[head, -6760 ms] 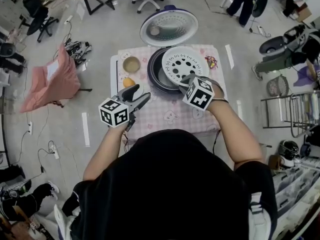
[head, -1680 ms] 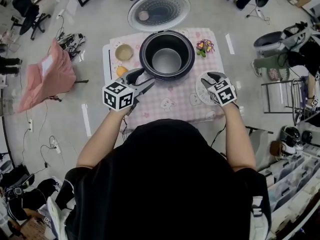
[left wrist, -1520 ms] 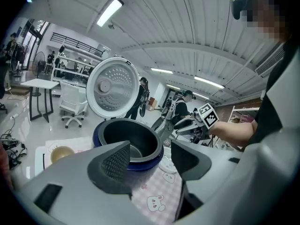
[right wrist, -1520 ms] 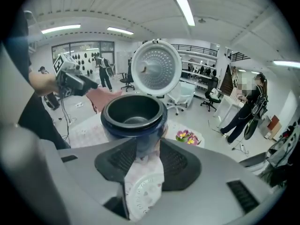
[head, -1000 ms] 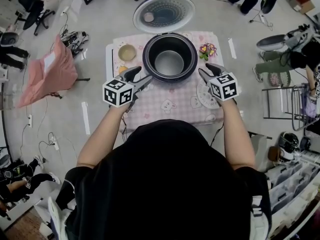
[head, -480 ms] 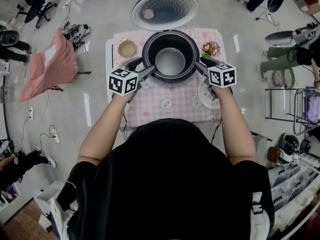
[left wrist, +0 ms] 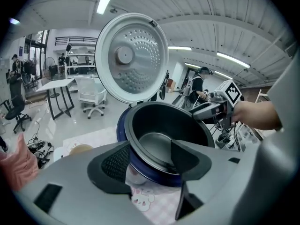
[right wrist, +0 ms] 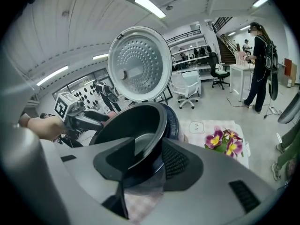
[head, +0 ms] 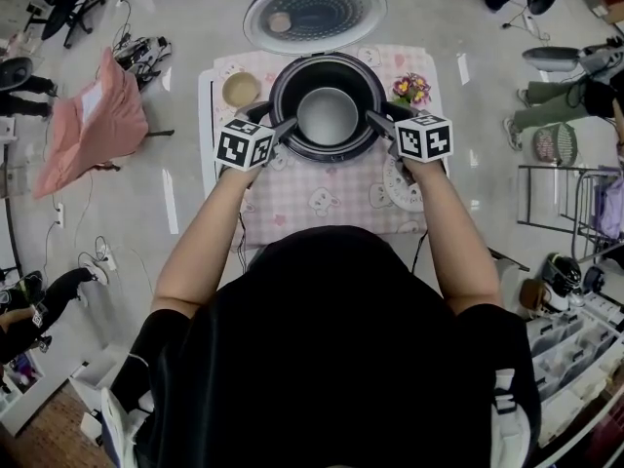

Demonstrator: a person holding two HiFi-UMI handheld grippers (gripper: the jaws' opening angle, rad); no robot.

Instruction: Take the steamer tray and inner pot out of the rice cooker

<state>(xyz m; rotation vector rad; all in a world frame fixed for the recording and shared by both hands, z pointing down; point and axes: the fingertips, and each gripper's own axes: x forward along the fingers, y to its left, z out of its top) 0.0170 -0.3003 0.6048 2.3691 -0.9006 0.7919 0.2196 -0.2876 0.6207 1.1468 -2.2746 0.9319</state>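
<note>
Two grippers sit at opposite sides of the rice cooker [left wrist: 156, 175], whose lid [head: 314, 10] stands open at the cooker's far side. Inside the cooker sits the inner pot [head: 328, 115], dark walls, grey bottom.

L gripper [left wrist: 150, 159] is at the cooker's left. Its jaws are apart and straddle the pot rim, w/ one pad inside the pot and the other outside by the cooker's blue body. No squeeze on the rim.

R gripper [right wrist: 149, 161] is at the cooker's right, same setup. The rim is betw. its jaws, which have just been opening, and the pads aren't clamped on it.

On the pink checked cloth [head: 322, 203], just right-front of the cooker, lies the white steamer tray [head: 395, 188], partly hidden. A small bowl [head: 239, 90] is left of the cooker, and flowers [head: 411, 88] are to its right.
</note>
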